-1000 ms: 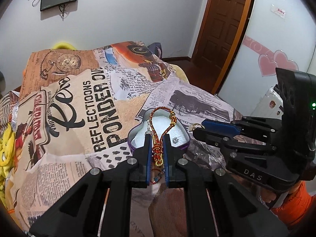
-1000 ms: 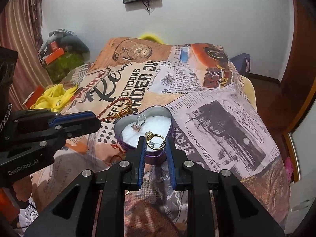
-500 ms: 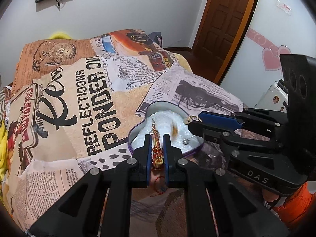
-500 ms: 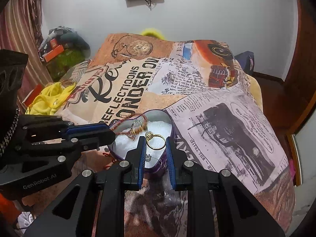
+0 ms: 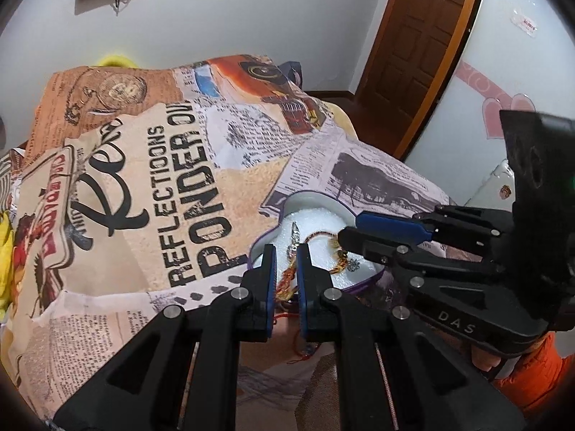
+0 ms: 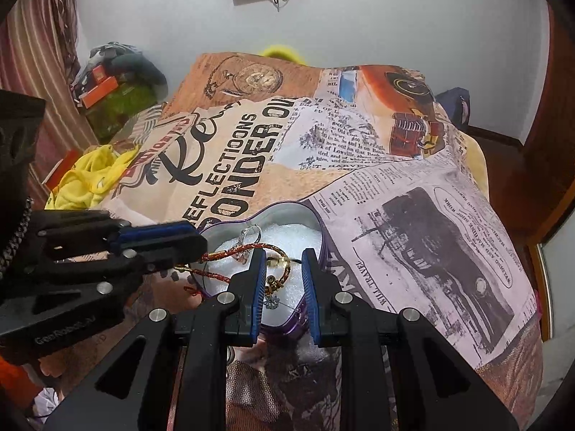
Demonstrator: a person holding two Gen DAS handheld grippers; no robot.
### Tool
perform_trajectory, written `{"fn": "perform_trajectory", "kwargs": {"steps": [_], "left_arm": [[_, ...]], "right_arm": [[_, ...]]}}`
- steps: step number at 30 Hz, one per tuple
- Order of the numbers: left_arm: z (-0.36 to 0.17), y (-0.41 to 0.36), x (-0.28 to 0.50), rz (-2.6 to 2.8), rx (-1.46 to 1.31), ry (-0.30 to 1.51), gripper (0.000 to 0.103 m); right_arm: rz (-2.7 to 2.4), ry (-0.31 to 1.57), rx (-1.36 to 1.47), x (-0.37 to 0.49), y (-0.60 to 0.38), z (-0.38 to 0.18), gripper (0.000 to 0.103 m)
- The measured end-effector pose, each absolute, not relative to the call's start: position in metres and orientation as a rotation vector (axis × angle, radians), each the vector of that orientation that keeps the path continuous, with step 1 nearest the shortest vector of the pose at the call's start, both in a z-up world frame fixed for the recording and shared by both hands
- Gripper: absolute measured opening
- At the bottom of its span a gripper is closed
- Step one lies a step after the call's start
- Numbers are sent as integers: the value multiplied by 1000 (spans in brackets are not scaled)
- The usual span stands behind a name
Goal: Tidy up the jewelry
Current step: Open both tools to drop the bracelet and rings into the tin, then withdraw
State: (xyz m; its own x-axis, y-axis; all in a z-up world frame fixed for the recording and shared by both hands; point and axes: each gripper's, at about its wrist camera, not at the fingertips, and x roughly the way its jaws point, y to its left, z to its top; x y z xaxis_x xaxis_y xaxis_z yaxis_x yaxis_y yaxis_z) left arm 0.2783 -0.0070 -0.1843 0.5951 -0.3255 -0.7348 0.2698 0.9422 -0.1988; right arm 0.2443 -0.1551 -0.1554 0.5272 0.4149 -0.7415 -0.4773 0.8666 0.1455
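Two handheld tongs over a bed (image 5: pixel 201 165) covered in a newspaper-print blanket. A heart-shaped tin (image 6: pixel 316 222) with white foam lining sits at centre frame in the right wrist view, lower centre-right in the left wrist view (image 5: pixel 305 197).

Left gripper (image 5: pixel 285 269): fingers nearly together, pinching a red-and-gold braided bracelet (image 5: pixel 284 282). The pinched part lies at the near rim of the tin. In the right wrist view the same gripper (image 6: pixel 201 248) enters from the left, and the cord (image 6: pixel 230 251) loops from it across the foam. The cord's tail below the fingers is partly hidden by the gripper body.

Right gripper (image 6: pixel 284 273): narrow gap between the fingers, with a gold ring (image 6: pixel 278 262) in that gap above the foam. The ring's band runs to the left finger; contact with the right finger is hard to make out. In the left wrist view this gripper (image 5: pixel 345 237) comes in from the right and covers the ring.

Also on the foam: a silver ring (image 6: pixel 249 233) towards the upper left of the tin, and a small silver star-shaped piece (image 6: pixel 272 301) near its lower edge, too small to identify.

An orange sleeve (image 5: pixel 528 377) is cut off at the lower right of the left wrist view. A yellow cloth (image 6: pixel 90 179) lies at the left of the right wrist view.
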Motion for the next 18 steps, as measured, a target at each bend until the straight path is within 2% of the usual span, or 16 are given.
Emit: {"fn": "perform_trajectory", "kwargs": {"steps": [10,18], "left_arm": [[-184,3,276,-324,-101,876,9],[-180,3,268,-315,-82,866,9]], "right_arm": [[542,881,-92,243,-152,-157,19],[532,862,-95,237,-153,-151,31]]}}
